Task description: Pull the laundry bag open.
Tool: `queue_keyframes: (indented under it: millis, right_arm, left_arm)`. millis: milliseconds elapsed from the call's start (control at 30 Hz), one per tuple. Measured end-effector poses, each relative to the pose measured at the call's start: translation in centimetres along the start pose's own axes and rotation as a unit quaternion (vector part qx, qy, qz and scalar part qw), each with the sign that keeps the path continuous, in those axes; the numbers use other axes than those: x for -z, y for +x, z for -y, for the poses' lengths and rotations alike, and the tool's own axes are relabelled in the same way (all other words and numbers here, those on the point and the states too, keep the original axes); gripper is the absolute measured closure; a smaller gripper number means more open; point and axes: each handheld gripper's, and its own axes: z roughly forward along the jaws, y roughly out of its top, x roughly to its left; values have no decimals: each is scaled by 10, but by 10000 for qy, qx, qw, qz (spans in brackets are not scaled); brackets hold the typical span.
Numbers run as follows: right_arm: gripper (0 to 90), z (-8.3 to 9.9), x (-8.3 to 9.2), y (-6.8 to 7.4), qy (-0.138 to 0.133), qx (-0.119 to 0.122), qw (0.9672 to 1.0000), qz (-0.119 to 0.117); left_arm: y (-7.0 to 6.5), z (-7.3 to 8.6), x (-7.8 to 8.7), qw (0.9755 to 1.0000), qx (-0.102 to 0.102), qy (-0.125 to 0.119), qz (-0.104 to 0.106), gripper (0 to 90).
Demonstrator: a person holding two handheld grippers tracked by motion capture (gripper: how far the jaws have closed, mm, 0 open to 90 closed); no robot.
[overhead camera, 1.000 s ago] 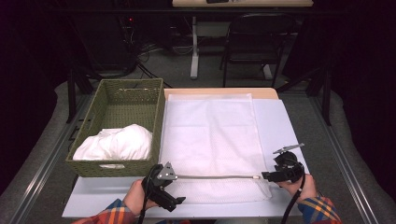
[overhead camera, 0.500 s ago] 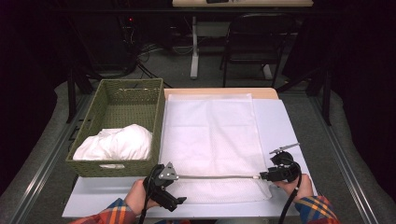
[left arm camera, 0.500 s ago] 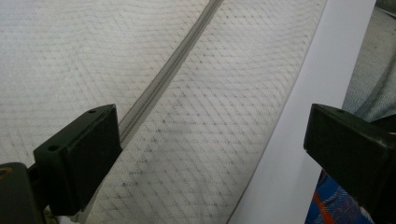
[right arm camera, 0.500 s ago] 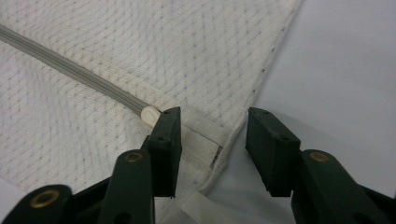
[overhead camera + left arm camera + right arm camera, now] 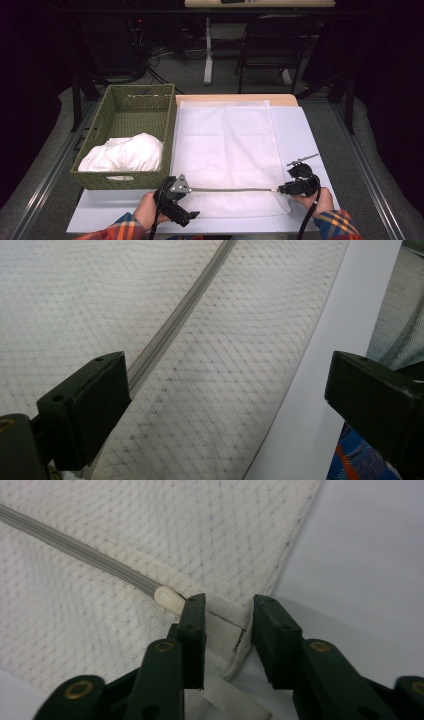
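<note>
White mesh bag, right claw closing

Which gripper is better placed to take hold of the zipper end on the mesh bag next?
Right. The right gripper has just been closing, its jaws astride the zipper's end by the pull tab at the mesh bag corner. The left gripper hangs wide open over the zipper line.

Lab: dark room, cables, desk legs.
</note>
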Motion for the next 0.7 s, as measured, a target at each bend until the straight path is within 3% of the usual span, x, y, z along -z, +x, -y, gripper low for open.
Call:
queue_keyframes:
  millis: [133,400,700]
  right_arm:
    - [718,0,-1,0,17,3,10000,62]
    - [733,-1,-1,8,68,302,9991,305]
    - [807,-1,-2,6,66,269,9995,170]
  left_arm:
    - [0,0,0,10000,1,-7,-8,41]
    - [0,0,0,10000,-5,-1,-6,42]
    - [0,0,0,10000,-13,-21,3,49]
